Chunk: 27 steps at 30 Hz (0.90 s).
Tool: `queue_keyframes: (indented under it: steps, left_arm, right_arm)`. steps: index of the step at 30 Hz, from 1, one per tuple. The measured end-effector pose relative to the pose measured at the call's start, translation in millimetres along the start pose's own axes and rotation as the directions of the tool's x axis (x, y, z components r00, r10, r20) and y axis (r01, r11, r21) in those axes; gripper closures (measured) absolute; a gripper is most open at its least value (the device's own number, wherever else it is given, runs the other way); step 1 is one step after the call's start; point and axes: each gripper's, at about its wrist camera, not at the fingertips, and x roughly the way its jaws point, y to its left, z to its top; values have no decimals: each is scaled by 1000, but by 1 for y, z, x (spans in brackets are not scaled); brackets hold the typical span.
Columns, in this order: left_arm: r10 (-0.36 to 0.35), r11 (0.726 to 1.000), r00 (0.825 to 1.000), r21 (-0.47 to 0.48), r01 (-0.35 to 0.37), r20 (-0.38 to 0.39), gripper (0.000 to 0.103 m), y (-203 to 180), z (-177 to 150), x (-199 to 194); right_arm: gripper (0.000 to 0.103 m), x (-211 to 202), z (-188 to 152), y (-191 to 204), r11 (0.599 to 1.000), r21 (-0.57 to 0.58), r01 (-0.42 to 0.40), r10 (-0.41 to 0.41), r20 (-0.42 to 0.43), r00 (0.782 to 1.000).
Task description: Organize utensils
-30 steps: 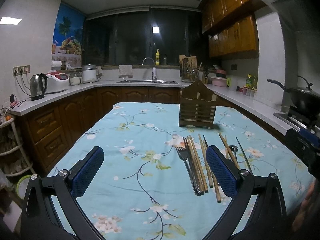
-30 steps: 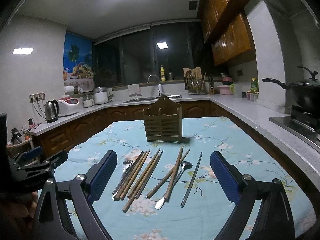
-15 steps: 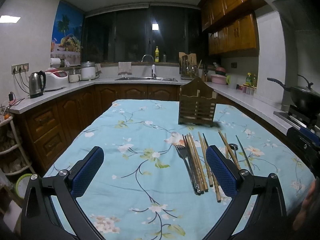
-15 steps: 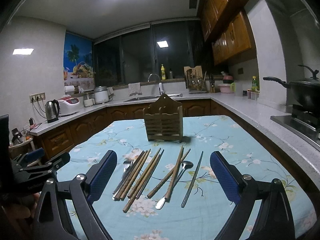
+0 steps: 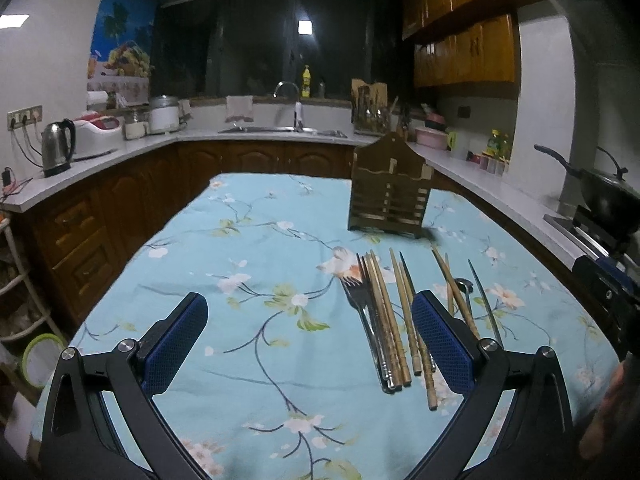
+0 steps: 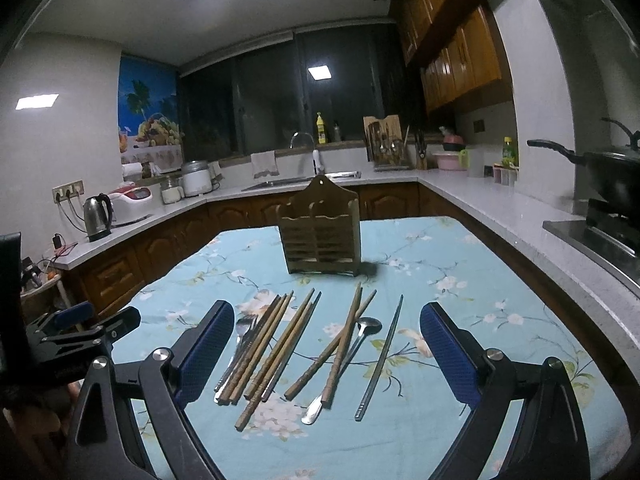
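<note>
**Both tongs spread, nothing picked up yet**

The table [image 6: 460, 248] fills most of what I see, covered in a blue flowered cloth, with worktops running along the far side and both flanks. I judge there is plenty of open cloth to my left and a clear strip to the right of the utensils before the table edge, so I have room to swing in from either side.

The holder [image 6: 320, 236] stands upright toward the far end, in line with the utensils, its slotted front facing me. That suits a straight forward carry: lift, move ahead, drop in from above. Its back panel rises taller than the front, so I reckon I must come in over the front lip.

The utensils lie flat just short of the holder, fanned lengthwise toward it: chopsticks [image 6: 276, 348] bunched at left with a fork [image 6: 244, 326] against them, a crossed pair and a spoon [image 6: 368, 326] in the middle, a single metal chopstick [image 6: 382, 356] apart at right. Lying loose and parallel, the lone one looks easiest to pinch.

My right tongs [image 6: 326, 354] hang above the pile, fingers wide apart and holding nothing. My left tongs [image 5: 308, 344] are also spread and bare, over open cloth, with the bunch just inside the right finger [image 5: 442, 346].
</note>
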Motion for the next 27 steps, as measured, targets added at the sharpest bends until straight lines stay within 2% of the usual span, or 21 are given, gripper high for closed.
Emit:
queue_keyframes:
  steps: [4, 9, 12, 16, 18, 20, 24, 27]
  left_arm:
    - [-30, 1000, 998, -3, 30, -55, 0, -4, 8, 16]
    - [-69, 997, 990, -27, 66, -120, 1, -3, 20, 40]
    - [-97, 995, 980, -48, 90, -176, 5, -2, 28, 59]
    - [-135, 991, 961, -41, 128, -242, 19, -10, 38, 85]
    - [-158, 987, 949, -38, 154, -274, 23, -17, 42, 98]
    - [-193, 981, 930, -39, 190, -312, 33, -26, 47, 110]
    - [-267, 961, 887, -38, 273, -377, 44, -53, 59, 136]
    - [-311, 944, 850, -38, 327, -426, 52, -73, 63, 158]
  right_arm:
    - [8, 8, 7, -5, 999, -36, 16, -19, -76, 997]
    - [8, 27, 13, -21, 999, 33, -4, 7, -102, 995]
    - [8, 42, 15, -31, 998, 57, -1, 9, -148, 989]
    - [11, 59, 15, -45, 994, 108, 4, 18, -203, 979]
    - [14, 69, 18, -52, 990, 142, 3, 31, -235, 971]
    - [18, 79, 22, -61, 986, 167, 3, 40, -253, 967]
    - [35, 107, 27, -80, 975, 221, 19, 55, -322, 945]
    - [47, 133, 25, -95, 970, 239, 42, 55, -386, 921]
